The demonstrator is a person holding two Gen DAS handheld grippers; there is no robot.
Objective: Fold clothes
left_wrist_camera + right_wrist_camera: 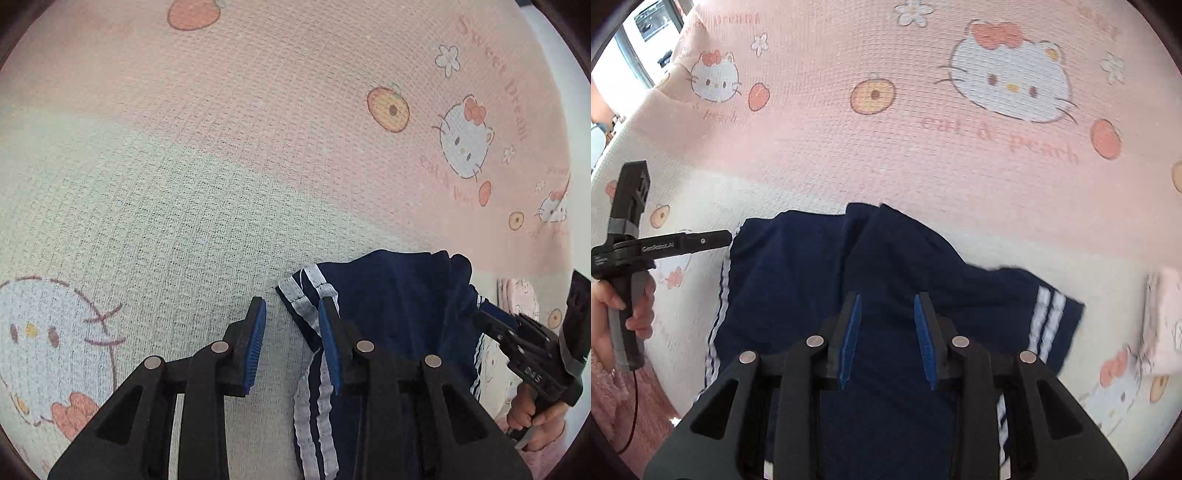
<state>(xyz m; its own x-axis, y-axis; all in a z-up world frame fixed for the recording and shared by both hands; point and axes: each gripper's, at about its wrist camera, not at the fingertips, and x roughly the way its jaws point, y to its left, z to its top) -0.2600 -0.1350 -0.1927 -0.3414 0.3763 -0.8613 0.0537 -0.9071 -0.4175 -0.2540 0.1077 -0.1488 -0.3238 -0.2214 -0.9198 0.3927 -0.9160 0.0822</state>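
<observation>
From the left wrist camera we see one left tool (291,321), its two blue-padded fingers spread wide with nothing between them. It hangs over a pink and cream blanket (207,177) printed with cartoon cats and peaches. One navy garment (399,295) with white stripes lies at the lower right of this view; its striped edge sits right by the tool's right-hand pad, and we cannot tell whether they touch. To the left of the tool and beyond it, the blanket is bare and flat, giving plenty of open room. At the far right we see the right tool (484,319) reaching over the far side of the garment; from here we cannot tell how wide it stands.

From the right wrist camera we see the right tool (887,325) with its two blue pads well apart, empty, poised directly above the middle of the same navy garment (894,258). The garment lies rumpled, with two white stripes along its left edge and two across a hem at the right. Bare blanket (886,155) stretches beyond it. At the left edge the left tool (720,236) points toward the garment's left corner, gripped by one hand (635,306).
</observation>
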